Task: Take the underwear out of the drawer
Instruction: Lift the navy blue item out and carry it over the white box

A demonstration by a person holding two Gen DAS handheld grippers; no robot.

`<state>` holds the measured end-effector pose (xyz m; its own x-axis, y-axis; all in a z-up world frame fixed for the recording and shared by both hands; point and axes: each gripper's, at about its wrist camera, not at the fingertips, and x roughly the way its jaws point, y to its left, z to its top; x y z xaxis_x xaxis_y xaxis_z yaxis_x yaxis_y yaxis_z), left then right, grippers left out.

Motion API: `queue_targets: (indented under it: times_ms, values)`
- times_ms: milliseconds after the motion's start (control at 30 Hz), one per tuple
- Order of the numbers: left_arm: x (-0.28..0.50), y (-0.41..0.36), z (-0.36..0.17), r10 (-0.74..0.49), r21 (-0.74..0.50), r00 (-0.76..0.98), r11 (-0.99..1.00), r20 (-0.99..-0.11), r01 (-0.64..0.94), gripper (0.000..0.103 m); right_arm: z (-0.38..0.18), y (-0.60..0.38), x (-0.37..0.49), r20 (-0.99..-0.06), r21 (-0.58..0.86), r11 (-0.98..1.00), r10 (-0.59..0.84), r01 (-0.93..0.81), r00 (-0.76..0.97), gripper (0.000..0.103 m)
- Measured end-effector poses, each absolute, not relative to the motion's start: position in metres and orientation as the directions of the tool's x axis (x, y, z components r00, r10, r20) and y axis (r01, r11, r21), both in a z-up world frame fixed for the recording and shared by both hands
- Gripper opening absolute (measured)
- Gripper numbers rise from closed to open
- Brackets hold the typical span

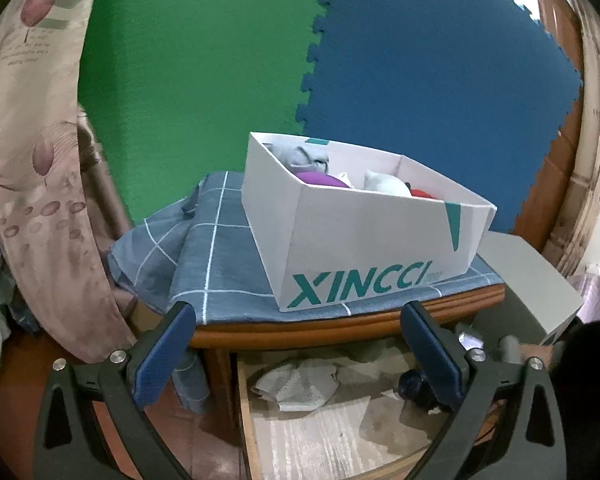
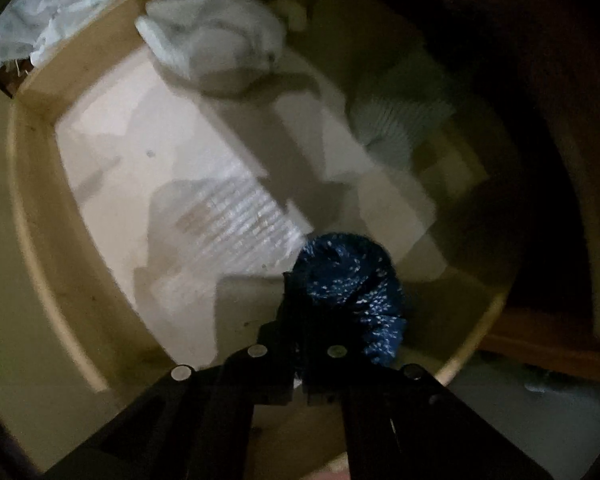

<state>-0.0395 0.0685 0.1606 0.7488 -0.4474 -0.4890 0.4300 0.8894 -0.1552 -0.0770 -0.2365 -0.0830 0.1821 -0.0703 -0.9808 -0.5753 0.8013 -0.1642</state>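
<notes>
The wooden drawer [image 2: 32, 208] is pulled out, and I look almost straight down into it in the right wrist view. A dark blue, white-speckled piece of underwear [image 2: 352, 280] lies bunched near the drawer's front. My right gripper [image 2: 298, 288] is shut, its dark fingers pinching the left edge of that blue fabric. In the left wrist view the same blue underwear [image 1: 414, 386] shows low in the open drawer [image 1: 244, 412]. My left gripper [image 1: 300, 314] hangs open in front of the cabinet, holding nothing.
A white XINCCI box [image 1: 364, 248] with rolled garments stands on a checked grey cloth [image 1: 216, 256] on the cabinet top. A rolled white garment [image 2: 216, 52], a striped one [image 2: 400, 120] and paper lining lie in the drawer. A dark sleeve [image 1: 584, 360] is at the right.
</notes>
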Motion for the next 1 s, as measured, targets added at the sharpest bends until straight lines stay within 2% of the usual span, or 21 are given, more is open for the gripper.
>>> queue_targets:
  times_ms: [333, 667, 1000]
  values:
    - [-0.038, 0.063, 0.151, -0.409, -0.125, 0.764, 0.907, -0.5, 0.403, 0.101, 0.009, -0.229, -0.12, -0.939, -0.208, 0.83, -0.022, -0.517, 0.343, 0.001]
    - [-0.032, 0.058, 0.133, -0.356, -0.072, 0.752, 0.921, -0.555, 0.382, 0.101, 0.104, -0.202, -0.137, -0.881, -0.248, 0.879, -0.03, -0.407, 0.472, 0.001]
    - [-0.032, 0.054, 0.131, -0.386, -0.098, 0.726, 0.908, -0.568, 0.407, 0.101, 0.177, -0.184, -0.144, -0.835, -0.3, 0.881, -0.057, -0.367, 0.548, 0.001]
